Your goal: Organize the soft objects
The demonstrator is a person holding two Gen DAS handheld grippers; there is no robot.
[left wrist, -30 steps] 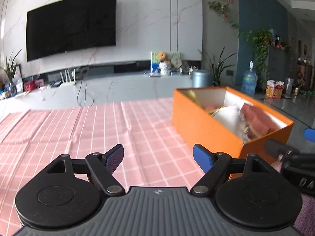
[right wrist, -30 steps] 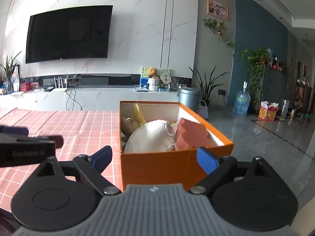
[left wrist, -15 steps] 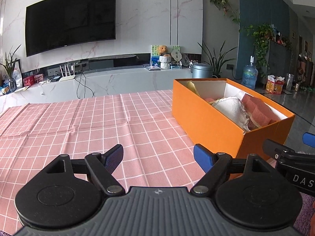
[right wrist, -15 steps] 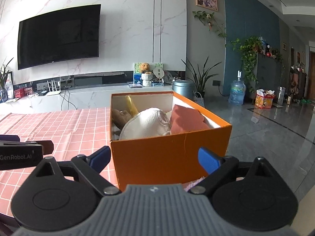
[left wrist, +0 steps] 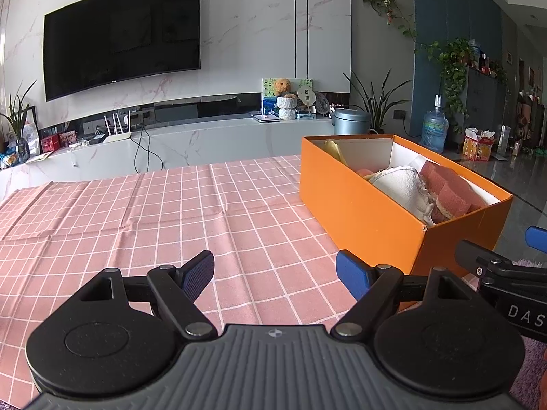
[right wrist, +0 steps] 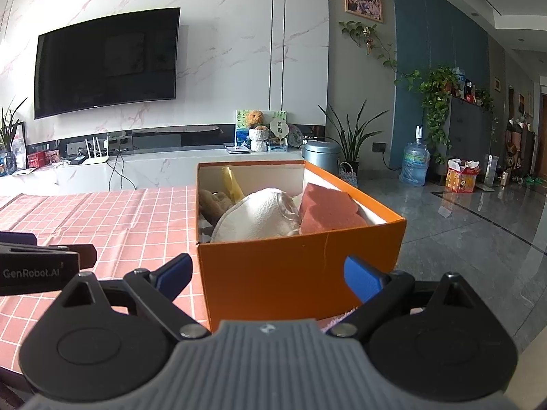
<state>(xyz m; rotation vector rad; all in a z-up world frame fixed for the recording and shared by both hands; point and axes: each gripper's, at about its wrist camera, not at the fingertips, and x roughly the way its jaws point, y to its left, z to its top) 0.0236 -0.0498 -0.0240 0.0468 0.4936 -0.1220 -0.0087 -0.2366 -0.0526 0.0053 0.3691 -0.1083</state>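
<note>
An orange box [left wrist: 362,205] [right wrist: 301,273] stands on the pink checked tablecloth [left wrist: 171,212] near its right edge. Inside lie a white cloth [right wrist: 259,215] [left wrist: 403,184], a reddish sponge block [right wrist: 324,210] [left wrist: 448,188], a brown plush piece [right wrist: 213,201] and a yellow item [right wrist: 230,179]. My left gripper [left wrist: 275,271] hovers open over the bare cloth, left of the box, holding nothing. My right gripper [right wrist: 268,275] is open right in front of the box's near wall, empty. A pale purple fuzzy patch [right wrist: 336,319] shows just below the box.
A TV [left wrist: 119,34] hangs on the marble wall above a long white console [left wrist: 191,140] with a router, cables and ornaments. To the right are potted plants [right wrist: 352,136], a grey bin [right wrist: 321,153], a water bottle [right wrist: 415,164] and glossy floor.
Both cameras tilted or rose slightly, so the box and table sit a little lower in view. The right gripper drew closer to the box's near wall. Both grippers stayed open.
</note>
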